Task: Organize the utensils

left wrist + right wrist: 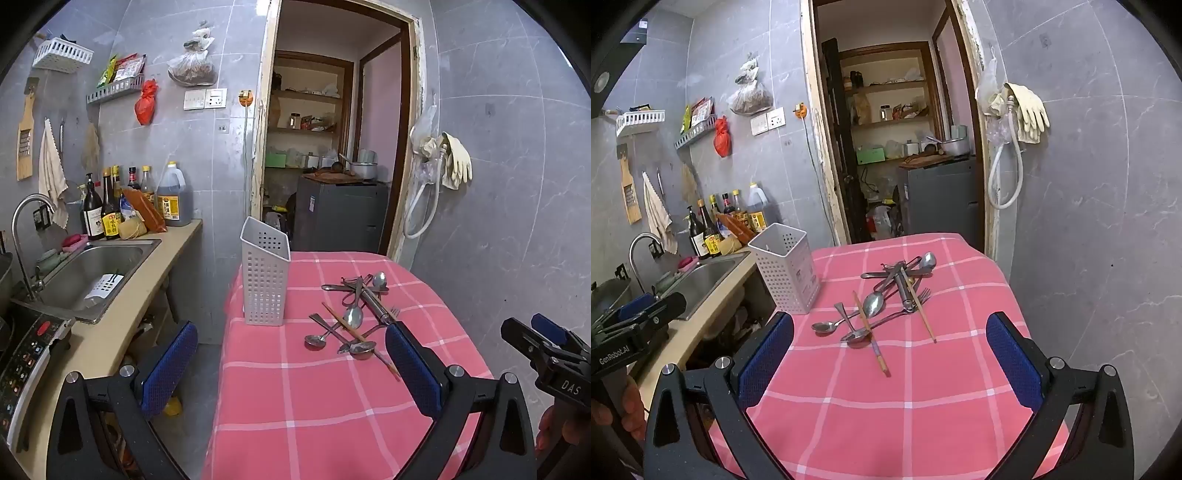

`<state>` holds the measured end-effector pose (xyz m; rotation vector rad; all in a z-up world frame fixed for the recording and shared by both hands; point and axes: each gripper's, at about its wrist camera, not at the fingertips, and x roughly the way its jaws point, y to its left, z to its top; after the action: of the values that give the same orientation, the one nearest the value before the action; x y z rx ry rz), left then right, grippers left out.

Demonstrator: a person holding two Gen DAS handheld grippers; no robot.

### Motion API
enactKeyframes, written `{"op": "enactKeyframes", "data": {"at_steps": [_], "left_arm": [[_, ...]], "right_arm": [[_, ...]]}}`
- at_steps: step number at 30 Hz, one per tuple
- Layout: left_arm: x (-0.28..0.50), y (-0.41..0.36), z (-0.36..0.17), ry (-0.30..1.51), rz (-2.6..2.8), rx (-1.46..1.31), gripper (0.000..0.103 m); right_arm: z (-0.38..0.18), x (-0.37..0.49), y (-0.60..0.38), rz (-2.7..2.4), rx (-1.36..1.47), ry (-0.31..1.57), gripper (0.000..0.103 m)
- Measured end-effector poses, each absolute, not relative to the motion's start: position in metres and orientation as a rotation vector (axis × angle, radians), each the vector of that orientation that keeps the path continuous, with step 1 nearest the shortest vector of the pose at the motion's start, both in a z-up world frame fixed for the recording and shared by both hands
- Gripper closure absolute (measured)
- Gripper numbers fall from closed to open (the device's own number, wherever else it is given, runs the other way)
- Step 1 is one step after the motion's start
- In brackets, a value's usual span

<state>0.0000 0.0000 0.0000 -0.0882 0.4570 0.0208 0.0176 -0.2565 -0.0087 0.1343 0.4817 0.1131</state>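
Blue-padded fingers (pixel 768 354) of the right gripper (pixel 890 358) stand wide apart, holding nothing; the left gripper (pixel 291 365) is likewise spread and empty. Beyond both, on the pink checked tablecloth (pixel 905 406), lies the utensil pile (pixel 886 302): spoons, a fork, chopsticks (crossed and overlapping). Left of the pile stands the white perforated holder (pixel 785 273), upright, apart from it. Legible markings: "GenRobot.AI" on the left gripper's body in the right view, "DAS" on the right gripper's body in the left view. Left of the holder: sink (pixel 92 273), sauce bottles (pixel 107 214).
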Motion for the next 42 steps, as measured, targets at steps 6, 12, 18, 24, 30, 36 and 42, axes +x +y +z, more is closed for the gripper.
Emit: {"op": "enactKeyframes", "data": {"at_steps": [6, 12, 18, 24, 30, 36, 42], "left_arm": [[-0.0001, -0.0001, 0.0, 0.451, 0.021, -0.084, 0.001], [0.0, -0.0003, 0.0002, 0.452, 0.019, -0.088, 0.001], [0.004, -0.0043, -0.0001, 0.455, 0.016, -0.087, 0.001], [0.0037, -0.0032, -0.0015, 0.455, 0.019, -0.087, 0.001], [0.0032, -0.0033, -0.0027, 0.455, 0.02, -0.084, 0.001], [0.0029, -0.0033, -0.0027, 0.454, 0.019, -0.084, 0.001], [0.002, -0.0029, -0.0021, 0.452, 0.02, -0.083, 0.001]], "right_arm": [[-0.0087, 0.0179, -0.2555, 0.11, 0.127, 0.477, 0.001], [-0.0085, 0.0183, -0.2554, 0.11, 0.126, 0.476, 0.001], [-0.0087, 0.0193, -0.2554, 0.111, 0.125, 0.476, 0.001], [-0.0059, 0.0181, -0.255, 0.115, 0.125, 0.478, 0.001], [-0.0101, 0.0202, -0.2546, 0.12, 0.126, 0.478, 0.001], [-0.0111, 0.0201, -0.2526, 0.118, 0.126, 0.479, 0.001], [-0.0104, 0.0212, -0.2517, 0.118, 0.126, 0.479, 0.001]]}}
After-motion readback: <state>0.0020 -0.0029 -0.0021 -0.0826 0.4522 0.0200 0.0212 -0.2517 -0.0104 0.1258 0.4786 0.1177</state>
